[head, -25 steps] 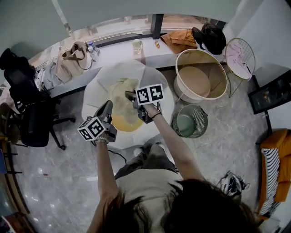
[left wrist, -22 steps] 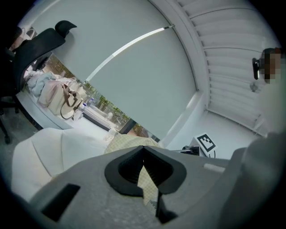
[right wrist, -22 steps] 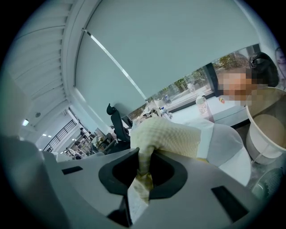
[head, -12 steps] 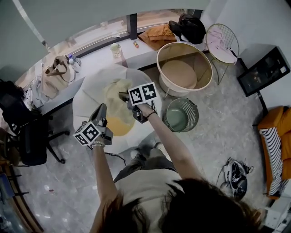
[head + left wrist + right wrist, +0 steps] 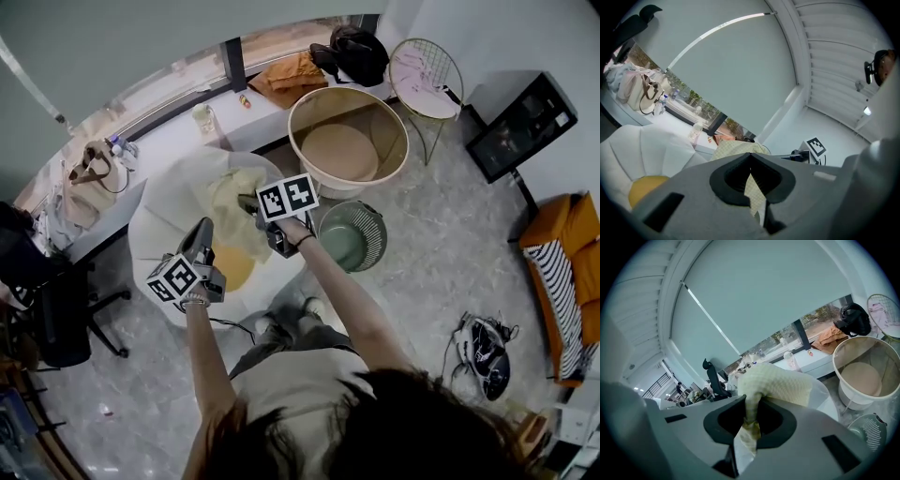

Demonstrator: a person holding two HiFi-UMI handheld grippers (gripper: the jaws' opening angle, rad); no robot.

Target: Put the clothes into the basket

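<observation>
A pale yellow-green checked cloth [image 5: 232, 204] hangs stretched between my two grippers, above a white petal-shaped seat [image 5: 164, 202]. My left gripper [image 5: 200, 228] is shut on one edge of it; in the left gripper view the cloth [image 5: 736, 149] runs down into the closed jaws of the left gripper [image 5: 751, 161]. My right gripper [image 5: 249, 201] is shut on the other end; in its own view the cloth [image 5: 783, 383] bunches over the jaws of the right gripper [image 5: 749, 404] and is pinched there. The big round beige basket [image 5: 349, 141] stands on the floor to the right, its basket rim [image 5: 862, 345] seen empty inside.
A yellow cushion [image 5: 234, 267] lies on the white seat. A small green wire basket [image 5: 352, 236] stands beside the seat. The window ledge holds a bottle [image 5: 202, 119], orange clothing [image 5: 291, 75], a black bag [image 5: 352, 52] and a handbag [image 5: 89, 183]. A wire side table [image 5: 424, 75] is at right.
Both grippers have carried the cloth sideways while staying shut on it. The head view has swung right, so the beige basket now sits nearer the picture's middle.
</observation>
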